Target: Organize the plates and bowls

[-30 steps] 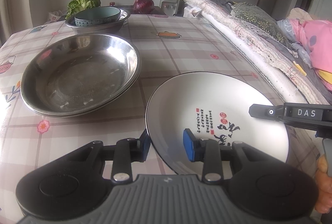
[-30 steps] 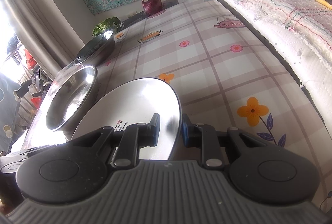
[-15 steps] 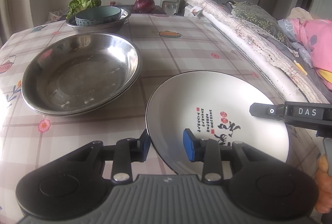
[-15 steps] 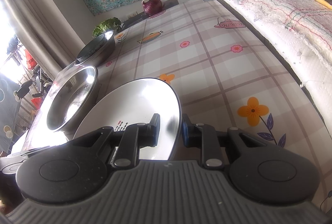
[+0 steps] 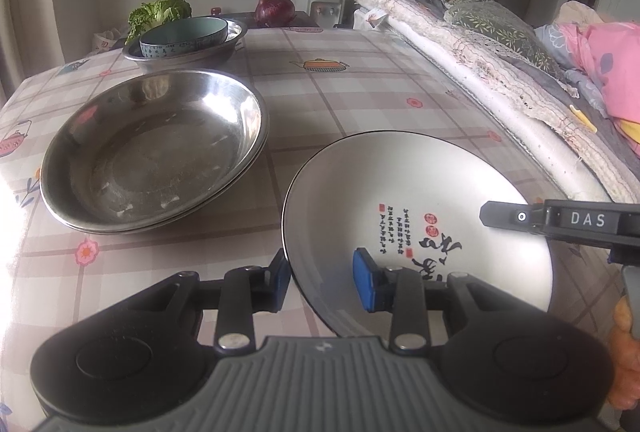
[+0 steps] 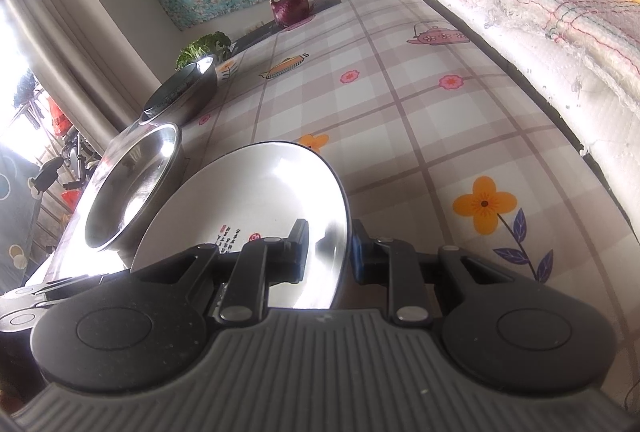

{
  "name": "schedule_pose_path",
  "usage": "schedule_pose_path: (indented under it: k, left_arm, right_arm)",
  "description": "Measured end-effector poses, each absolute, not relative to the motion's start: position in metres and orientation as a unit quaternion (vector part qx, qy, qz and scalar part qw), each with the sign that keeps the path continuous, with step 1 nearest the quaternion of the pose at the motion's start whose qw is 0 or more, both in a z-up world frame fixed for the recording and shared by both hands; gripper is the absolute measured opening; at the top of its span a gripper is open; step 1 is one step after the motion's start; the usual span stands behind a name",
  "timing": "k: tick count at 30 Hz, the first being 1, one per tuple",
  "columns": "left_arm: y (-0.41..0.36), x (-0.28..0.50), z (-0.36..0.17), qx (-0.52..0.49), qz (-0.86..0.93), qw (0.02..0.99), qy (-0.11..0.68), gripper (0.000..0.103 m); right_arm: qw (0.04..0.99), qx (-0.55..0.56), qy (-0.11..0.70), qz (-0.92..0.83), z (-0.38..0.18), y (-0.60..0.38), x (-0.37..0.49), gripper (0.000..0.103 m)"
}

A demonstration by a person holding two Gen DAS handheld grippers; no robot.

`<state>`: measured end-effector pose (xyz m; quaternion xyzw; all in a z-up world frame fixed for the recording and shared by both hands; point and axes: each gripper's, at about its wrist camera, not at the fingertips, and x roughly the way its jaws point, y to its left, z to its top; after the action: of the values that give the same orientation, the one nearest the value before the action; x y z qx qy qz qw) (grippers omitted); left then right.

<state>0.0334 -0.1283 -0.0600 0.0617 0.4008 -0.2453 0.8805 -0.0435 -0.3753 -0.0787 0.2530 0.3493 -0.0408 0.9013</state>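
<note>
Both claws are on the same piece here: the white plate [image 5: 416, 192] with the black rim and the calligraphy print, sitting at the near right of the desk [image 5: 360, 92]. The left claw [image 5: 322, 280] straddles the plate's near-left rim, one blue pad outside the edge and one over the inside, with a visible gap on each side, so the fingers are spread and not yet biting. The right claw [image 6: 329, 252] takes the opposite rim, its fingers close on either side of the edge; they look pinched onto the plate, and from the left wrist view its black finger reaches in over the plate's right side.

Now the scoreboard. Just left of the plate, apart from it, what looks like two steel basins [image 5: 156, 148] nested together, judging by the doubled rim. At the far end, a teal bowl [image 5: 184, 36] sits inside a smaller steel bowl [image 5: 188, 50], near the leafy greens [image 5: 160, 12] and the red onion [image 5: 276, 10]. So the bowls appear grouped already, and this plate looks like the last loose item. What's left, by the look of it: secure the left-side grip, lift, and set the plate with the stacked ware.
</note>
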Motion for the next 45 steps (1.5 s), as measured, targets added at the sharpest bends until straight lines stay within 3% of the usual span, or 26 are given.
schedule_pose_path:
  k: [45]
  left_arm:
    - [-0.149,0.051,-0.051,0.095,-0.232,0.869,0.427,0.039]
  right_arm:
    - [0.920,0.187,0.339,-0.059,-0.065,-0.361,-0.050,0.023]
